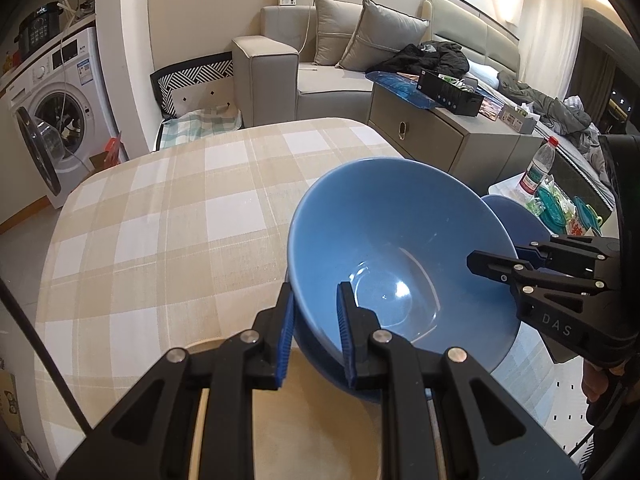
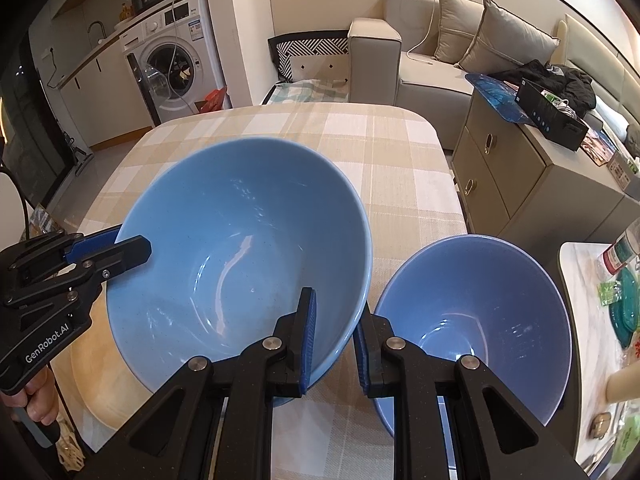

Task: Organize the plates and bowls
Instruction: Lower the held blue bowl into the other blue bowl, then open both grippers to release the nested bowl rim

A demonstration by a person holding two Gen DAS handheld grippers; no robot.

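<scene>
Both grippers clamp the big blue bowl's (image 2: 240,248) rim: left gripper (image 1: 316,332) on its near wall, right gripper (image 2: 334,344) opposite. Smaller bowl (image 2: 472,320) sits just right. Next, probably nest them.

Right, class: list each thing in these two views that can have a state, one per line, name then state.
Large blue bowl: empty, tilted, rim clamped on opposite sides by both grippers.
Small blue bowl: empty, on the table, ungripped.
Left gripper: shut on the large bowl's rim.
Right gripper: shut on the large bowl's rim.
Wooden plate: empty, lying under the large bowl.
Washing machine: door open.
Clear bottle: upright, red cap on.
</scene>
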